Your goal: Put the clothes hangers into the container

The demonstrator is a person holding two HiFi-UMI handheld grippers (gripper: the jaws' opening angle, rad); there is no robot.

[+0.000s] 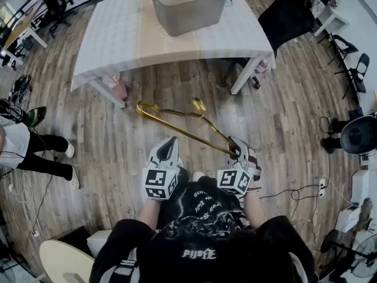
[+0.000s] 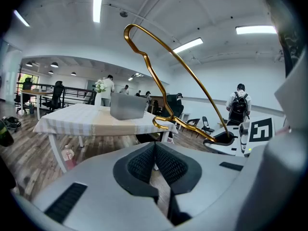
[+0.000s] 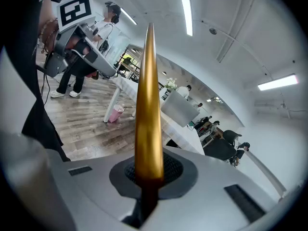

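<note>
Hanger (image 1: 177, 128): one. Thin gold metal wire, glossy, with a long straight bar, a kinked shoulder and a curled hook at the far end. It hangs in the air above the floor, near the person and well short of the table.

Right gripper (image 1: 238, 149): grey plastic shell, black ribbed pads. The jaws are clamped tight on the near right end of the hanger's bar, which runs out far and to the left from there.

Left gripper (image 1: 168, 146): same build. The pads are pressed together at the tip with nothing between them. It sits just beside the hanger, below its bar, not touching it.

Container (image 1: 188, 16): one. A frosted grey plastic bin, rectangular with rounded corners and an open top. It stands at the far middle of the table.

Table (image 1: 112, 40): one, with white legs. The cloth is pale with a faint check and a beige band down the middle.

Floor (image 1: 118, 152): grey-brown wood planks, matt. Loose cables lie at the near right.

Room: open office with white walls and strip lights overhead. There is a black chair (image 1: 288, 13) at the far right and a black round fan (image 1: 359, 134) at the right edge. A person's legs (image 1: 44, 152) are at the left, and more people are far back.
</note>
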